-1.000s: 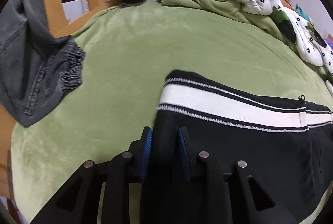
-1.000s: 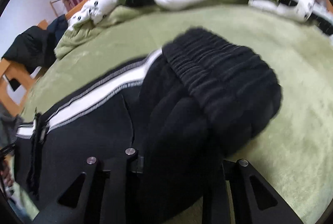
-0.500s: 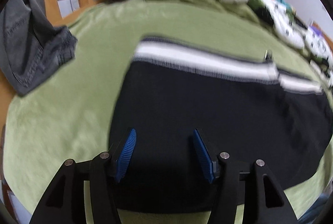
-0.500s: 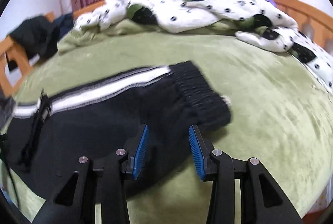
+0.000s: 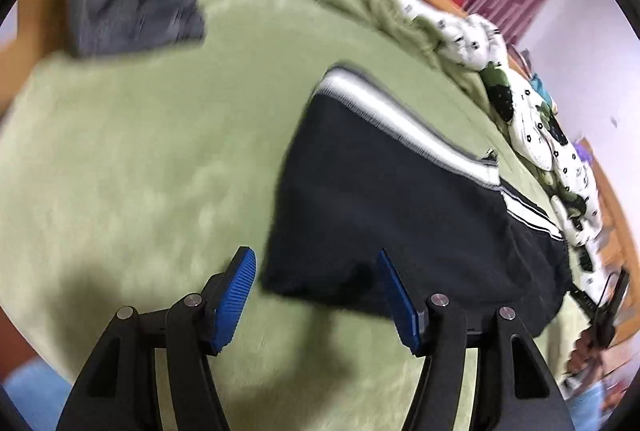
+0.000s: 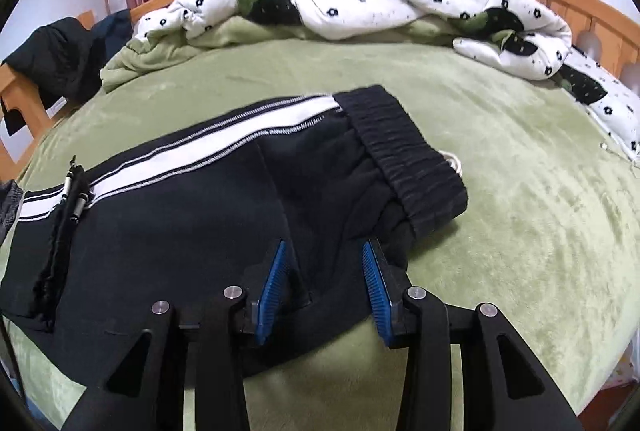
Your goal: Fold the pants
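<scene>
Black striped pants (image 6: 168,231), folded once on green blanket (image 6: 520,191): left gripper (image 5: 316,295) jaws opening, empty; right gripper (image 6: 324,283) parted, unclamped above cloth; next likely regrasp for second fold.

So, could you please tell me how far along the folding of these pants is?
Done: the black pants lie doubled flat on the green blanket, waistband at one end. In hand: nothing; the left hand-held gripper is opening over the fold edge, the right hand-held gripper open above the fabric. Left: probably another fold to shorten them.
</scene>
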`<state>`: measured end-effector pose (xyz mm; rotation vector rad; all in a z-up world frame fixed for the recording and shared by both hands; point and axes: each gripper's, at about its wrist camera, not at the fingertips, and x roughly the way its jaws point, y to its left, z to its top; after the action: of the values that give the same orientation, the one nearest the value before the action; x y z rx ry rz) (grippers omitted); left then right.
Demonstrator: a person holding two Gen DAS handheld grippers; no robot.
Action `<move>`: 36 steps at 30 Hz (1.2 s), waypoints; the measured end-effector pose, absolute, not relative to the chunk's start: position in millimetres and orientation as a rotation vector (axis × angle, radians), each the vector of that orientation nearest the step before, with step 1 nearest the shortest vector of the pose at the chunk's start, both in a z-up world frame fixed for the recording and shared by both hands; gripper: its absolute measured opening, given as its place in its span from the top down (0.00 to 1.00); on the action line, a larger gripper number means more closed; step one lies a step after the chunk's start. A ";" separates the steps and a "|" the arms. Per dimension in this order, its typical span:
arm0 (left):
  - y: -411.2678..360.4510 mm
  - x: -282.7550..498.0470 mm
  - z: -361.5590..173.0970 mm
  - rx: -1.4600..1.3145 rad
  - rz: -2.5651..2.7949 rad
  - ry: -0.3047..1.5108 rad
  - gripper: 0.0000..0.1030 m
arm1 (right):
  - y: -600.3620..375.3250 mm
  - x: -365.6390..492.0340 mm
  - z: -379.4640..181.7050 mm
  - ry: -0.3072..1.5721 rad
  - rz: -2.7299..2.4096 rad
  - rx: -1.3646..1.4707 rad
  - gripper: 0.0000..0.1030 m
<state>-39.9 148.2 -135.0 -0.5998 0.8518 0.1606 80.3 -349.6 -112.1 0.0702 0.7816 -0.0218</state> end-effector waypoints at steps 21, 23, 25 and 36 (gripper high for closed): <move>60.6 -5.7 -61.3 -0.445 0.137 0.652 0.87 | -348.5 64.7 -99.4 0.785 0.074 0.125 0.61; 26.4 5.5 -38.7 -0.386 0.070 0.628 0.87 | -353.8 62.1 -99.6 0.777 0.058 0.129 0.61; -12.8 18.3 -24.1 -0.323 -0.015 0.626 0.87 | -363.1 61.0 -100.2 0.771 0.036 0.135 0.61; -163.4 70.8 -104.1 -0.207 -0.247 0.851 0.87 | -410.0 57.1 -99.3 0.766 0.037 0.340 0.61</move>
<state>70.8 -163.4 -104.1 -0.2072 0.8509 -0.2468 57.1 -410.0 -99.3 0.3399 0.7658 0.0373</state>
